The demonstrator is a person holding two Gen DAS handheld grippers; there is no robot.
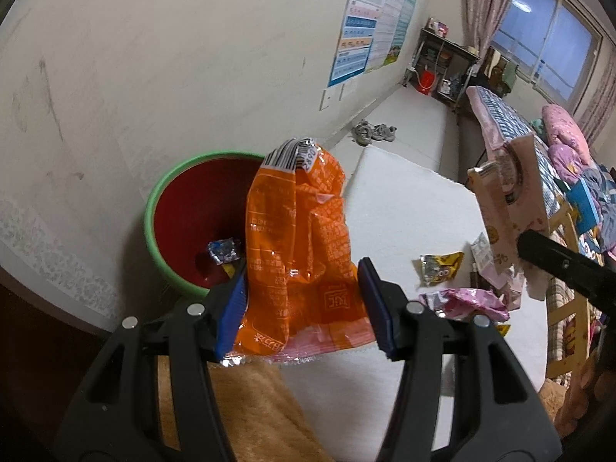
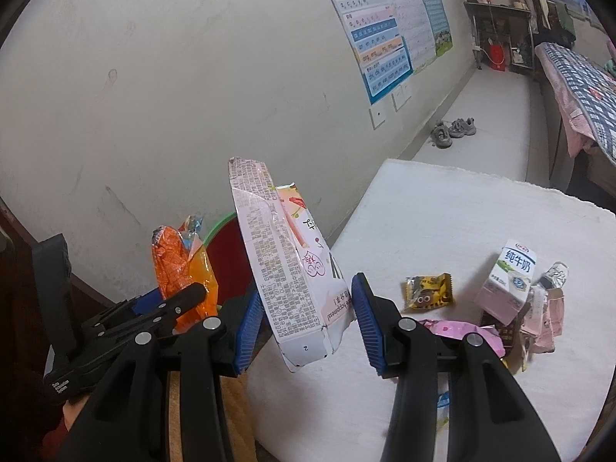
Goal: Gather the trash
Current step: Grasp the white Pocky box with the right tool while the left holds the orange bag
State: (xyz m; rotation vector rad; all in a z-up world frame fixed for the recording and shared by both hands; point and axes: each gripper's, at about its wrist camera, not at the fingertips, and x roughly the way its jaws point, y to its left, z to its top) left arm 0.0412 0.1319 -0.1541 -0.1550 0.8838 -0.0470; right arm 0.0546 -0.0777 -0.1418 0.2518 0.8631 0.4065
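Orange snack bag was clamped between the left gripper's jaws, standing up crumpled, lifted off the white mat and hanging just beside the red bin with a green rim. Not over the bin opening yet, as far as the left wrist view showed. Pink-and-white flattened carton was clamped in the right gripper's jaws, tilted, also lifted, near the bin but further from it than the bag.

Bin already had at least one small foil wrapper at the bottom, so some trash looked collected.

Left on the mat: yellow candy wrapper, crumpled pink wrapper, white milk carton, and a few more pinkish packets beside it, all well apart from the bin. A scrap of blue-white packet sat half hidden behind the right gripper's finger.

Judgement: task roughly midway. Two items were in hand and needed dropping into the bin; four or more pieces remained on the mat. Bin stood against the wall, on the floor by the mat's edge.
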